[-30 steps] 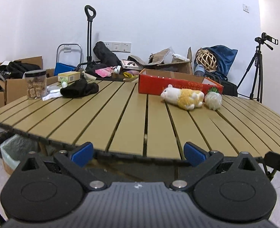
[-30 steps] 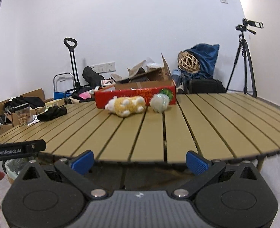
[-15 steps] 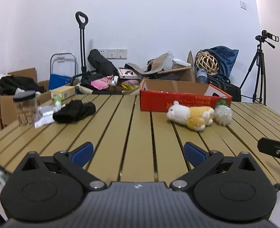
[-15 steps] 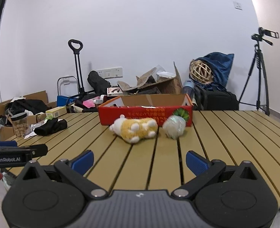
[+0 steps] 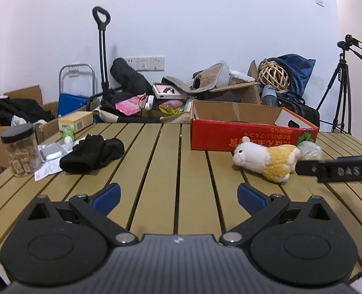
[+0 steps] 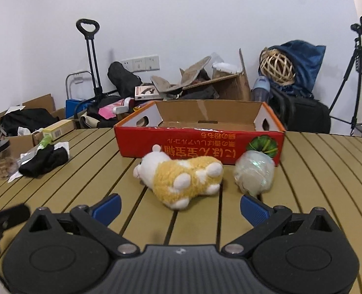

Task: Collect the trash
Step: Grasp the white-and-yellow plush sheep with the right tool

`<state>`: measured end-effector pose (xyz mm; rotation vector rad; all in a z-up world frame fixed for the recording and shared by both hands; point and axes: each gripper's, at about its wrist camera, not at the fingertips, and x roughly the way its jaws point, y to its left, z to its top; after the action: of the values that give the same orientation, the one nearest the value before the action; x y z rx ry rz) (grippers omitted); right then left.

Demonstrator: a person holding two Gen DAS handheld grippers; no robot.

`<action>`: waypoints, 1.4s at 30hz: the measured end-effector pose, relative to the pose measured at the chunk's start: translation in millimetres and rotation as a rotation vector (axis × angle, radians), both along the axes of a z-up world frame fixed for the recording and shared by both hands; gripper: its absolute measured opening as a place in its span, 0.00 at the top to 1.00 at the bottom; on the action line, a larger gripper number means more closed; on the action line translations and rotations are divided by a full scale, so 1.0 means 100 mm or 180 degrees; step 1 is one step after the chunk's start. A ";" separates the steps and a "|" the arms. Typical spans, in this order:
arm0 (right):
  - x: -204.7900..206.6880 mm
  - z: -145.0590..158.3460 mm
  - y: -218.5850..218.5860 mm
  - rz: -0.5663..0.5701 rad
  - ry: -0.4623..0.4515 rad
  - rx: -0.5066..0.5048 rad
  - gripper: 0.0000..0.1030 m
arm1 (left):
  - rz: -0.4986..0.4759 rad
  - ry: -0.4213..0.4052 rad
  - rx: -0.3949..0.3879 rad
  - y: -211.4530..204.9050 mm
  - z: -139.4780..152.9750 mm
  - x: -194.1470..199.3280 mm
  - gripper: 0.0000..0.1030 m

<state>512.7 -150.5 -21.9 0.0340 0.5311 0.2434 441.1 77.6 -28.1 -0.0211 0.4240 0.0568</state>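
Both grippers have advanced over the slatted tan table (image 6: 316, 171) | right gripper (image 6: 179, 204) spread, empty, level, low | crumpled clear plastic wad (image 6: 254, 174) just beyond its right finger, touching red cardboard box (image 6: 200, 142), beside plush toy (image 6: 181, 176) | light, crushable: pinch mid-bulge | left gripper (image 5: 178, 194) spread, empty.

Left wrist view: low over slatted table (image 5: 171, 171), facing wall | Right wrist view: nearer red box (image 6: 200, 144) | Shared: plush toy (image 5: 266, 160), box.
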 end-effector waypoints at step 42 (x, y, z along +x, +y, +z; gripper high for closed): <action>0.86 -0.28 0.26 0.0131 0.0385 -0.0153 0.20 | 0.0159 0.0150 -0.0562 0.47 -0.11 0.47 0.00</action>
<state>598.5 -124.9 -49.8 -0.0090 0.6583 0.2697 488.2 124.8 -38.7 -0.2045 0.4748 0.0691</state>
